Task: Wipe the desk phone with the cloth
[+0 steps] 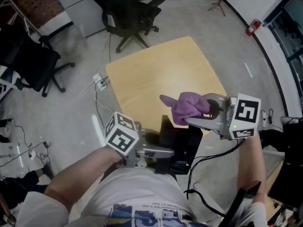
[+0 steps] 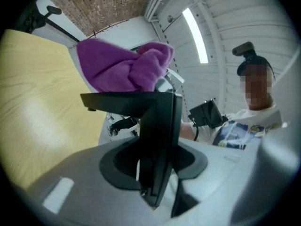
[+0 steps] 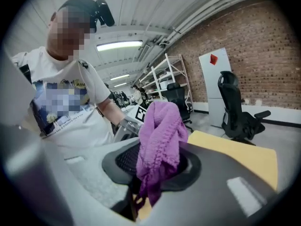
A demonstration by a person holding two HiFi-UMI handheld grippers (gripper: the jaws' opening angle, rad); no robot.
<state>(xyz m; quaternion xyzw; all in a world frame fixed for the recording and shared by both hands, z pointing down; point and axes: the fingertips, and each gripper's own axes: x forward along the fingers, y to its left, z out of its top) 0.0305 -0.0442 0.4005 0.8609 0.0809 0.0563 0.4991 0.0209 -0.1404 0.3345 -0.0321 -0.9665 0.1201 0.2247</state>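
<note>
We grip the black desk phone (image 1: 182,143) at the near corner of the pale wooden table (image 1: 156,74). The left gripper (image 2: 153,173) points level, its jaws closed narrow on a thin black edge of the set. Our right gripper (image 3: 150,182) pinches the purple cloth (image 3: 160,140), which bunches in folds between its jaws, and holds it just above the phone's top edge. From the left gripper view the cloth seems to touch that edge, though we cannot be sure. Beyond the table, a black office chair (image 1: 128,13) stands on the grey floor (image 1: 80,79).
</note>
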